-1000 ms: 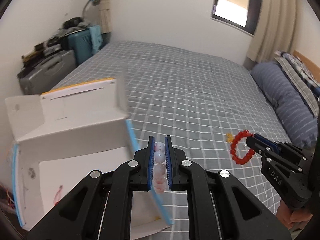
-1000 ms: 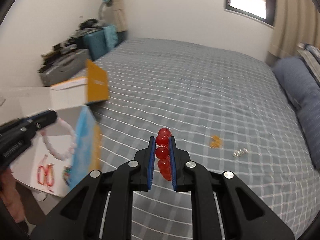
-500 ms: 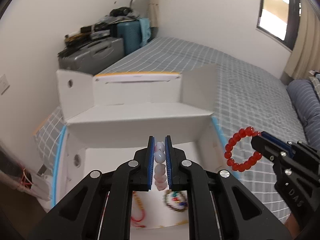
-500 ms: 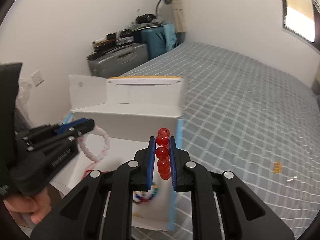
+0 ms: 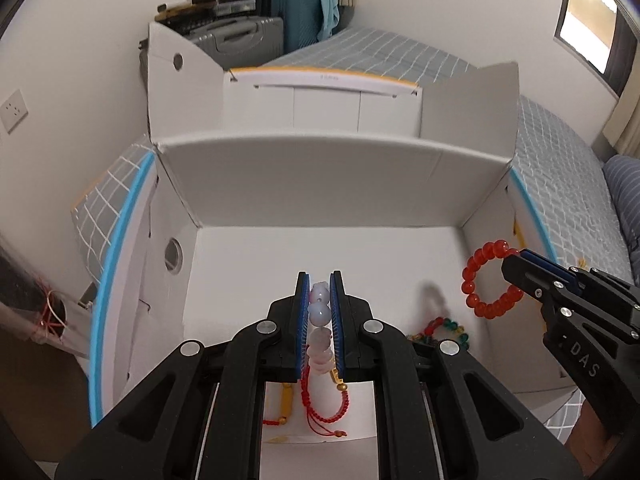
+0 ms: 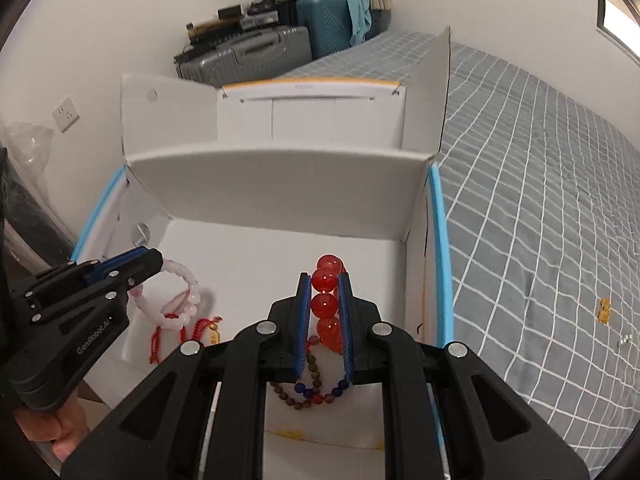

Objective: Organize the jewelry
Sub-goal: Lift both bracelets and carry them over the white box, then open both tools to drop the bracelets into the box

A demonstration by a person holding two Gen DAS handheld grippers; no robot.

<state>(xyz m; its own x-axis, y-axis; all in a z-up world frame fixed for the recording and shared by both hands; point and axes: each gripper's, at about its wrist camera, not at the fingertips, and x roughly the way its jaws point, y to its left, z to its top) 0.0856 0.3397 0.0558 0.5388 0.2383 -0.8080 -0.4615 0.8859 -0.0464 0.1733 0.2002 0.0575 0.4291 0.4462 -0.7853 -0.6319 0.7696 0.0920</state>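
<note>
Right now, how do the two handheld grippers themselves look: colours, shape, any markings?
Both are matte black plastic with cut-out triangular arms, silver round screws and blue ribbed pads lining the jaws. The left gripper carries white "GenRobot.AI" lettering; the right gripper shows "DAS". No cables visible. Bare skin grips each handle; no sleeve shows.

Open box at frame centre on the bed, flaps raised behind it. Suitcases stacked beyond, upper centre of the frame. Inside the box, lower middle: cord bracelets flat on the floor, mixed-bead strand to their right. Over the box floor, 2 grippers side by side: left gripper with pale bead bracelet pinched between its fingers, right gripper pinching the large-bead bracelet. Small charm on the bed, far right, well apart from the box.
</note>
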